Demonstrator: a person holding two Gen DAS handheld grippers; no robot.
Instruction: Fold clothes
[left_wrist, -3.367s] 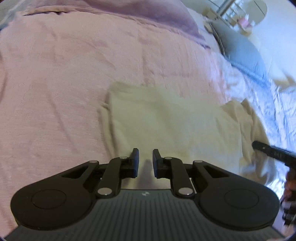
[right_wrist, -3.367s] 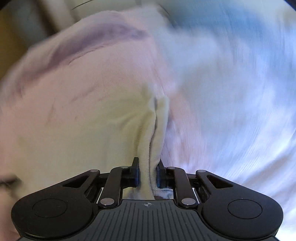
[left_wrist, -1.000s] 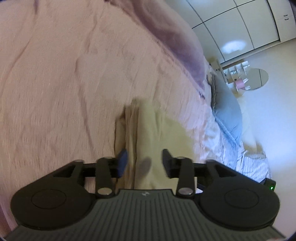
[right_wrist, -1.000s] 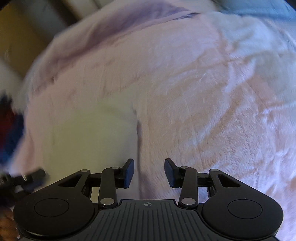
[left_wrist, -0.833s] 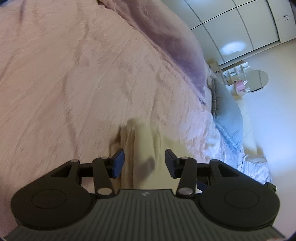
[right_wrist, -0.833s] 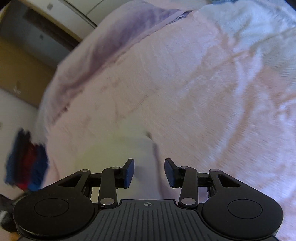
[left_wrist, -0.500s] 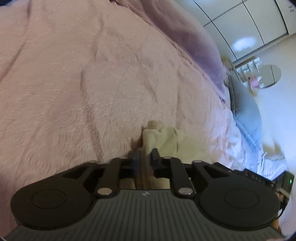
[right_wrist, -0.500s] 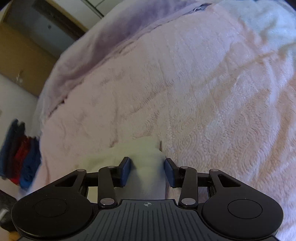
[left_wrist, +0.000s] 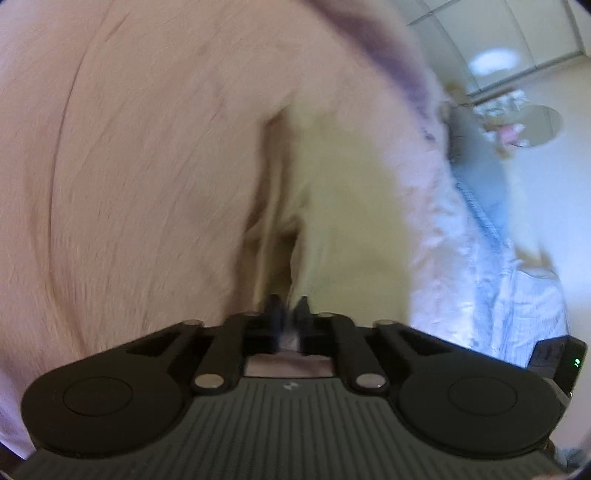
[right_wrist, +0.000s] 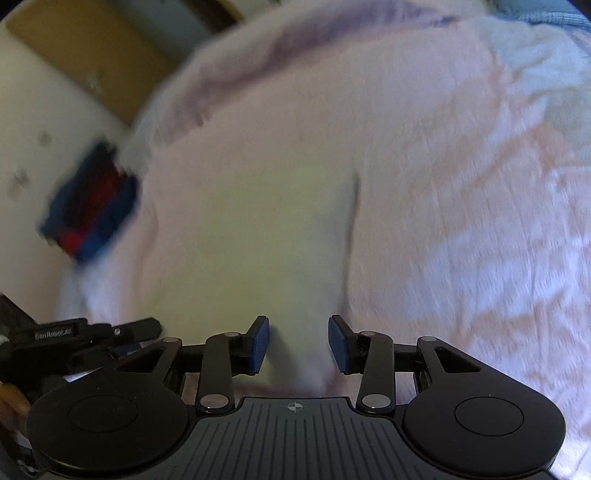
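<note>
Fuzzy pink blanket (left_wrist: 129, 166) bears soft cream garment (left_wrist: 351, 221), left gripper (left_wrist: 287, 308) pinching it, right gripper (right_wrist: 298, 341) spread wide.

A: Both views are smeared with motion blur; the pale yellow folded garment (left_wrist: 343, 206) and the pink fuzzy bed blanket (left_wrist: 129, 166) have lost their texture.

B: Soft daylight, brightest toward two o'clock; fisheye corners vignette black.

— What's the garment like?
— A pale cream-yellow cloth (left_wrist: 343, 206), soft and blurred, folded into stacked layers; its edges run up the frame's middle in the left wrist view.
— And from the right wrist?
— There the cloth (right_wrist: 258, 229) fills the centre, lying flat, one straight edge at its right.
</note>
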